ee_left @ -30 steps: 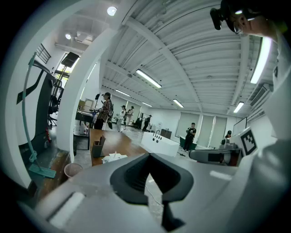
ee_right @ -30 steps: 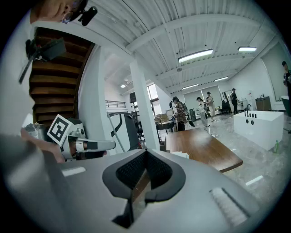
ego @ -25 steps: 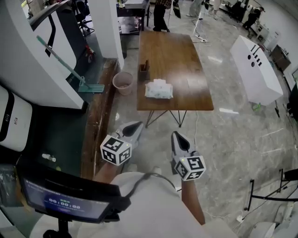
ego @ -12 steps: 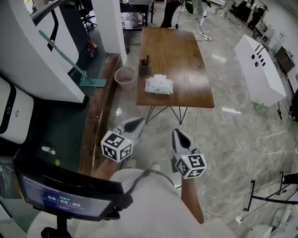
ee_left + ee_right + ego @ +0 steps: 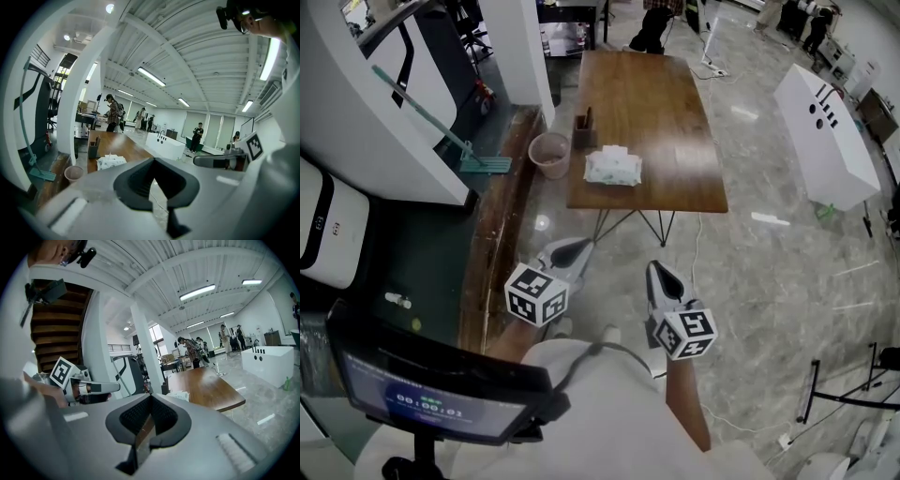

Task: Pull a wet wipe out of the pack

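Observation:
A white wet wipe pack lies on the near half of a brown wooden table, well ahead of both grippers. My left gripper and right gripper hang side by side over the marble floor, short of the table's near edge. Both point toward the table, shut, with nothing between their fingers. The left gripper view shows the pack beyond the shut left gripper. In the right gripper view the pack sits just past the tip of the right gripper.
A dark pen holder stands on the table's left edge behind the pack. A pinkish bin and a green mop are on the floor left of the table. A white cabinet stands at the right. People stand far behind the table.
Both grippers keep their spots in the head view and stay shut. The table and pack have shifted slightly up and left in the picture as the person moves.

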`<action>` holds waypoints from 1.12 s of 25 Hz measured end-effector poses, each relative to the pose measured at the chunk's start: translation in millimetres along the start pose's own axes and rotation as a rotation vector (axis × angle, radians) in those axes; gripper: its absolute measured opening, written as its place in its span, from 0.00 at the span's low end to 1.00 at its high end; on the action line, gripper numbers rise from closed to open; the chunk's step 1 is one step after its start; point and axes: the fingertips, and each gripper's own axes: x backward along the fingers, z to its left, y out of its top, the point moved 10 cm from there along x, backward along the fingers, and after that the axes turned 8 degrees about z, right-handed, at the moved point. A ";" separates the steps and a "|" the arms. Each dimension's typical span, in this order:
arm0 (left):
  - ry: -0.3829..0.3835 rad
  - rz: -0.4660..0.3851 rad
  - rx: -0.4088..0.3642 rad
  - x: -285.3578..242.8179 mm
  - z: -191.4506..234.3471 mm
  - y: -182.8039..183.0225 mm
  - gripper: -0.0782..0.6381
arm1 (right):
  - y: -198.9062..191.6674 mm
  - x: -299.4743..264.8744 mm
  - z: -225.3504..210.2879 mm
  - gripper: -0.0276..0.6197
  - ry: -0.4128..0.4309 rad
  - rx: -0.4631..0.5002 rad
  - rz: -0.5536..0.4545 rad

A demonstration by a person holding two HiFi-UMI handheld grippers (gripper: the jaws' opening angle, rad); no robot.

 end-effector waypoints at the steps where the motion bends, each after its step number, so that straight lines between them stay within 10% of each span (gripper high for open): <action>1: -0.001 0.004 0.000 -3.1 -2.5 -0.1 0.11 | -1.0 1.9 -3.2 0.05 0.001 -0.003 0.004; 28: 0.076 0.035 0.053 -33.7 -32.6 -16.7 0.11 | -24.4 22.1 -67.6 0.05 0.067 -0.022 0.076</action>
